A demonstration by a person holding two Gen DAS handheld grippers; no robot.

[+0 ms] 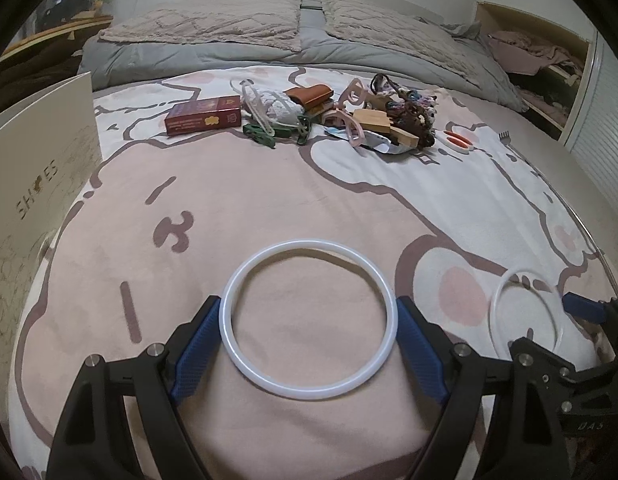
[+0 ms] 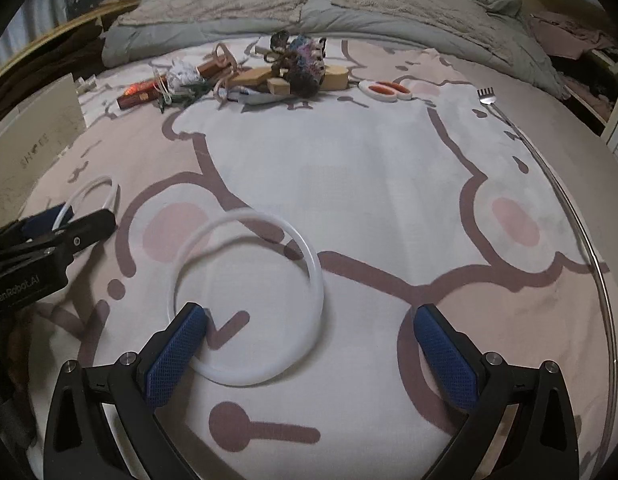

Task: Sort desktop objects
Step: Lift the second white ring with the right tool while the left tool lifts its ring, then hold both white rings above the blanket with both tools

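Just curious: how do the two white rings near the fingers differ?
The left ring is pinched across both fingers of the left gripper; the right ring sits by only one finger of the open right gripper. Left ring is over pink blanket, right ring over white. Both are plain white hoops.

The bed (image 2: pixel 349 168) wears a pink cartoon blanket (image 1: pixel 269 200); on it lie two white rings (image 1: pixel 309 320) (image 2: pixel 249 300), scissors (image 2: pixel 385 91), a red box (image 1: pixel 204 115), a back scratcher (image 2: pixel 549 168) and a clutter pile (image 1: pixel 373 112).

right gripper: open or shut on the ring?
Open. The right gripper stands wide; the white ring sits beside its left pad, not clamped.
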